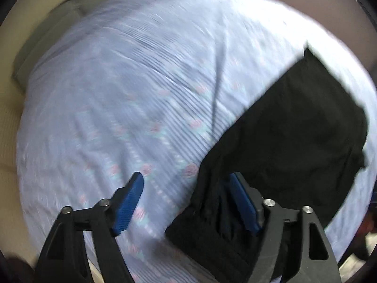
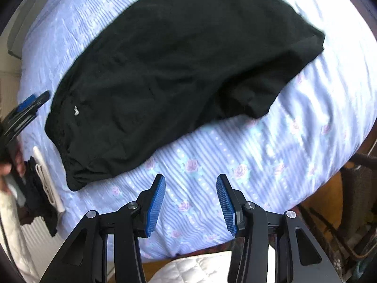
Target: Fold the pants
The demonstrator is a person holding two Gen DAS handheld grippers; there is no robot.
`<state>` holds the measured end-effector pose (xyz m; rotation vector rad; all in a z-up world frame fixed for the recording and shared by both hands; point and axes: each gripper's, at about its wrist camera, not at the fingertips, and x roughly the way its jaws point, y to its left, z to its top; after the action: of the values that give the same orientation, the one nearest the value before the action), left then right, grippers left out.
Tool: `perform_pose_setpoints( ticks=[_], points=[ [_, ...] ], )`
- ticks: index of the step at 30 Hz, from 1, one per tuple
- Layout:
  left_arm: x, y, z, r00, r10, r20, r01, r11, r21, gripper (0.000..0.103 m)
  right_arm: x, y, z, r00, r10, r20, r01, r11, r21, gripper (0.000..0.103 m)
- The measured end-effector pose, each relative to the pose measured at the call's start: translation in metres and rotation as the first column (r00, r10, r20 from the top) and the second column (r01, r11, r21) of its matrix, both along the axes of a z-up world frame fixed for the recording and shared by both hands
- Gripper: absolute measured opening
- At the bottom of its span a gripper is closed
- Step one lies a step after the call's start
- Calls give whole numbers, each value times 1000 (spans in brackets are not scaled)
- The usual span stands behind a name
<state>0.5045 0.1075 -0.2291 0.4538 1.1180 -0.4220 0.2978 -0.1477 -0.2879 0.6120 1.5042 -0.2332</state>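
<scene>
Black pants (image 2: 179, 70) lie doubled lengthwise on striped bedsheet (image 2: 271, 155), ready for cross fold. Left gripper (image 1: 186, 202) spread wide at pants' waistband, clamping nothing. Right gripper (image 2: 190, 202) apart, empty, beside pants' near edge.

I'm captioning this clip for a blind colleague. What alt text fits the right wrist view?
Black pants lie folded on a blue striped floral bedsheet. The right tongs hover open and empty above the sheet below them. The left tongs show blurred at the left edge, beside the waistband.
</scene>
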Motion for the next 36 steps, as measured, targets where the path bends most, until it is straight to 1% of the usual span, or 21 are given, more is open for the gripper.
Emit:
perform_pose_setpoints(
  ticks=[2,3,5,7,8,12,14,18,20,22,24,25,27,28,29,30,32,33,34,35,36],
  points=[
    [-12,22,13,998,60,-14,-61,996,-62,82,7,2,10,999,27,35,-26,1000,-14,47],
    [-18,29,16,995,94,-37,-97,991,-91,82,11,5,15,998,44,53,-43,999,-21,47],
    [-32,50,13,985,153,-84,-163,976,-142,83,17,8,23,994,77,79,-75,997,-30,47],
    [-40,70,3,965,214,-150,-239,955,-176,83,24,16,29,987,126,103,-123,992,-39,47],
    [-47,80,-7,949,246,-195,-284,939,-196,83,28,23,32,981,156,116,-152,987,-46,47],
    [-71,95,-36,894,295,-339,-395,875,-281,83,38,49,36,953,269,139,-262,963,-66,47],
    [-80,96,-48,870,313,-381,-439,844,-308,84,41,59,35,946,297,130,-291,955,-66,47],
    [-76,94,-74,826,329,-458,-506,791,-343,85,43,69,29,946,311,95,-308,950,-47,47],
    [-74,89,-86,815,313,-487,-512,781,-356,86,42,72,26,944,320,83,-317,947,-50,47],
    [-74,84,-98,804,292,-517,-513,780,-357,89,40,74,24,943,322,78,-319,946,-46,47],
    [-76,79,-108,809,296,-509,-509,785,-354,90,40,75,24,944,321,75,-318,947,-46,47],
    [-76,78,-110,812,292,-505,-509,779,-367,95,38,74,24,945,319,75,-316,948,-48,47],
    [-76,76,-112,809,295,-508,-516,770,-376,94,38,73,24,946,315,70,-312,949,-51,47],
    [-76,76,-112,805,287,-519,-522,758,-391,91,37,72,24,948,311,70,-308,950,-53,47],
    [-76,77,-111,802,275,-531,-525,748,-406,76,37,71,24,949,306,70,-303,951,-55,47],
    [-76,78,-111,792,274,-545,-535,742,-404,71,36,71,24,951,301,69,-297,953,-55,47],
    [-79,83,-108,785,274,-555,-541,739,-401,52,37,71,23,952,299,70,-296,954,-50,47],
    [-80,89,-106,773,257,-580,-555,717,-422,49,37,72,24,950,303,71,-300,953,-53,47],
    [-81,93,-104,760,241,-604,-575,684,-450,43,38,74,25,948,309,72,-305,950,-59,47],
    [-82,97,-100,755,223,-617,-588,647,-485,38,38,76,26,945,317,76,-313,948,-63,47],
    [-83,101,-95,754,208,-623,-596,614,-517,37,38,79,28,941,329,82,-324,944,-68,47]
  ],
)
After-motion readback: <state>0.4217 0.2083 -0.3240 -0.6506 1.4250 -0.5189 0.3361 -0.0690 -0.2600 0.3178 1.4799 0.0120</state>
